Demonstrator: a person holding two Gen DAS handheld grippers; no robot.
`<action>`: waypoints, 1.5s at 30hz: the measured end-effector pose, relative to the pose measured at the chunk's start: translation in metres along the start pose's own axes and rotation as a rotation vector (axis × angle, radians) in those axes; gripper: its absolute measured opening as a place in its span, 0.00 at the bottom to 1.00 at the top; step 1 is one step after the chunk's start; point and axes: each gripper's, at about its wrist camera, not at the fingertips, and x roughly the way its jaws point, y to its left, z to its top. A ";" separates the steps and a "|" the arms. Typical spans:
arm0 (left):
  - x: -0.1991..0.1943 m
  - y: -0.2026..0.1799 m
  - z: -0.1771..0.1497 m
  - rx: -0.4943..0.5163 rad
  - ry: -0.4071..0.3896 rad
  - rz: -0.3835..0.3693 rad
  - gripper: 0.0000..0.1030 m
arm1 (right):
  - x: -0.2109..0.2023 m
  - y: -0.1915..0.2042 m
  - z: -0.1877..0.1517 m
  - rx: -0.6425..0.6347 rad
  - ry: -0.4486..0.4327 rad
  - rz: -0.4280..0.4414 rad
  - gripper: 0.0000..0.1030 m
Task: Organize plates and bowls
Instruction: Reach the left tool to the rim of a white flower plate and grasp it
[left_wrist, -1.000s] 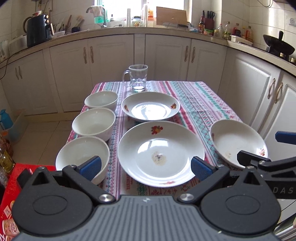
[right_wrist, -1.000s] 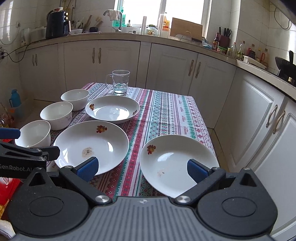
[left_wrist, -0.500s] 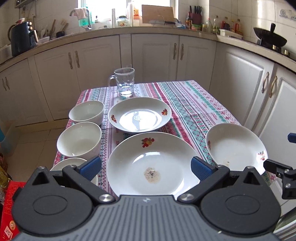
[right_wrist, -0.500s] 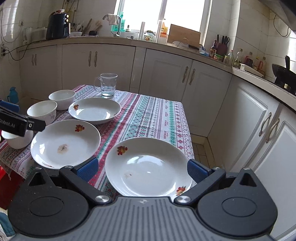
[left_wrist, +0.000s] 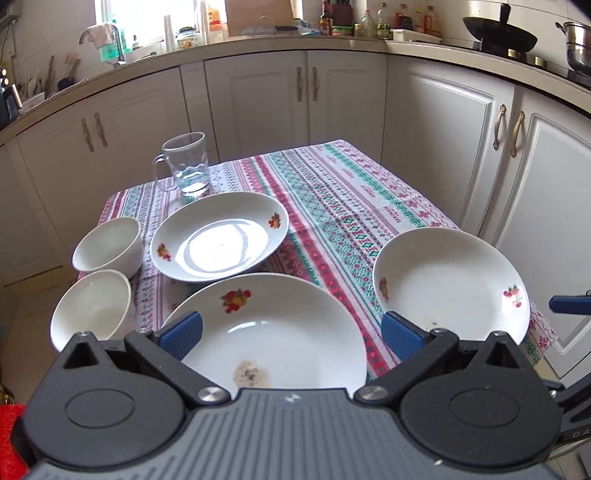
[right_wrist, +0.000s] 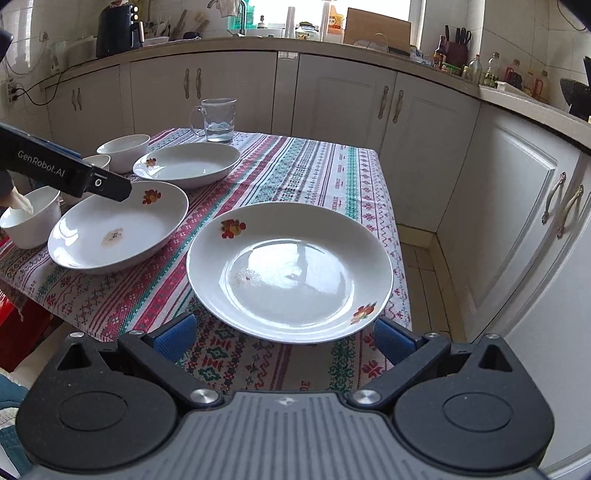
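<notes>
Three white plates with flower prints lie on the striped tablecloth (right_wrist: 306, 173). My left gripper (left_wrist: 291, 334) is open above the near rim of the stained plate (left_wrist: 280, 332). The far plate (left_wrist: 221, 240) lies beyond it. My right gripper (right_wrist: 283, 338) is open, low at the table's near edge, just in front of the right plate (right_wrist: 291, 273). Nothing sits between either pair of fingers. Three white bowls stand in a row on the left: the far bowl (right_wrist: 123, 147), the middle bowl (left_wrist: 90, 306) and the near bowl (right_wrist: 31, 218), which is hidden in the left wrist view.
A glass mug (left_wrist: 186, 164) with a little water stands at the table's far end. White cabinets (right_wrist: 343, 103) wrap around the back and right side, with a narrow tiled floor strip (right_wrist: 421, 266) beside the table. A red box (right_wrist: 22, 328) sits on the floor at left.
Both grippers have come closer and lower to the table. The left view has swung right, losing the near bowl. The right plate now fills more of the right view.
</notes>
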 end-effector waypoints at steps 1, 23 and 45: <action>0.003 -0.002 0.001 0.007 -0.010 0.001 0.99 | 0.004 -0.002 -0.002 0.005 0.009 0.003 1.00; 0.064 -0.030 0.038 0.106 0.095 -0.249 0.99 | 0.050 -0.021 -0.018 0.028 0.042 0.041 1.00; 0.138 -0.076 0.071 0.335 0.299 -0.420 0.86 | 0.052 -0.033 -0.030 -0.028 -0.073 0.114 1.00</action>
